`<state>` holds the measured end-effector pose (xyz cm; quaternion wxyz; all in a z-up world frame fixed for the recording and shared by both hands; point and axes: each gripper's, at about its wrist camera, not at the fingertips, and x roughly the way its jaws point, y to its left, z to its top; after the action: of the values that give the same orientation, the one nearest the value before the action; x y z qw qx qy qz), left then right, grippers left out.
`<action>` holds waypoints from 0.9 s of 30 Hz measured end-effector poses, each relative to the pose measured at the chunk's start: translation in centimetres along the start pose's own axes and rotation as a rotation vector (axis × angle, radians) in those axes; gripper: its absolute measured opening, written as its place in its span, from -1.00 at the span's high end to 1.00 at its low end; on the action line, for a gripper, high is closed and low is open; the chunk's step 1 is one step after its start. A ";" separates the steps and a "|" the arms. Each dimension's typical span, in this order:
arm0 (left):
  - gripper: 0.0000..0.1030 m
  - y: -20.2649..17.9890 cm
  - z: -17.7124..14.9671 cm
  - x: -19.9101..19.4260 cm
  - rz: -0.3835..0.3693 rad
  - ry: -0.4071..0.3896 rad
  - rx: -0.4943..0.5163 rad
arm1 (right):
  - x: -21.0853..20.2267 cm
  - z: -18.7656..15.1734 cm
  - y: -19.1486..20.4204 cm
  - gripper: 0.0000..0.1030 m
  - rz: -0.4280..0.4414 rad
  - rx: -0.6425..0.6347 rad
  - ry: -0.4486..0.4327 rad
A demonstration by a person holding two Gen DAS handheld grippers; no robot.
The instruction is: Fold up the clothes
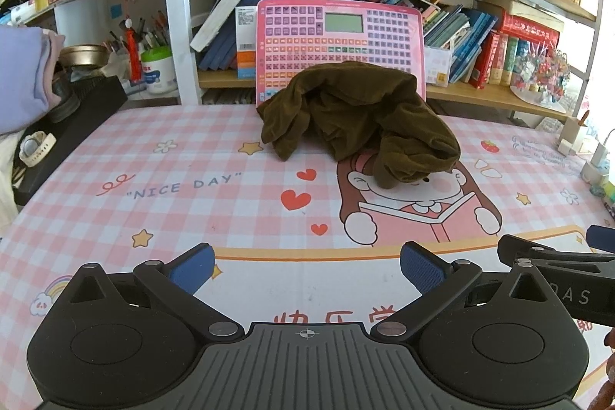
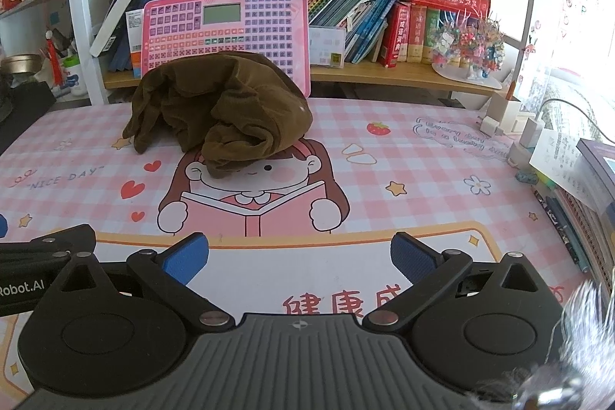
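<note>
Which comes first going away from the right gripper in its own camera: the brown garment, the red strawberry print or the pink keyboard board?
From the right gripper, open above the mat:
1. Brown garment, crumpled ahead, slightly left.
2. Strawberry print, ahead to the right, on the mat.
3. Pink keyboard board, upright behind the garment.

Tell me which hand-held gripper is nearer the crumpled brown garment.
Roughly level; the left hand-held gripper may be marginally nearer. The crumpled brown garment lies ahead, slightly right of it; from the right hand-held gripper it lies ahead-left. Both are open, well short.
</note>
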<state>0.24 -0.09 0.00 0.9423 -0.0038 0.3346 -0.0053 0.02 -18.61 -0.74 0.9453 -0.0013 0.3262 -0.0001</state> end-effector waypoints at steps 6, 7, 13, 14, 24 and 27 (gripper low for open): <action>-1.00 0.2 0.0 0.0 0.004 -0.001 -0.008 | 0.0 0.0 0.0 -0.97 0.010 0.004 0.003; -1.00 0.2 0.0 0.0 0.004 -0.001 -0.008 | 0.0 0.0 0.0 -0.97 0.011 0.005 0.004; -1.00 0.3 0.0 -0.1 0.003 -0.002 -0.009 | 0.0 -0.1 0.0 -0.97 0.014 0.009 0.008; -1.00 0.3 0.0 -0.1 0.002 -0.002 -0.009 | -0.1 -0.1 0.0 -0.97 0.015 0.010 0.009; -1.00 0.4 0.0 -0.4 -0.008 -0.005 -0.013 | -0.1 -0.2 -0.1 -0.98 0.026 0.026 0.020; -1.00 0.5 0.0 -0.5 -0.011 -0.005 -0.012 | -0.1 -0.2 -0.1 -0.98 0.028 0.030 0.020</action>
<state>-0.13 0.38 0.29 0.9431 -0.0114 0.3321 -0.0082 -0.23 -18.67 -0.85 0.9418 0.0175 0.3357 0.0085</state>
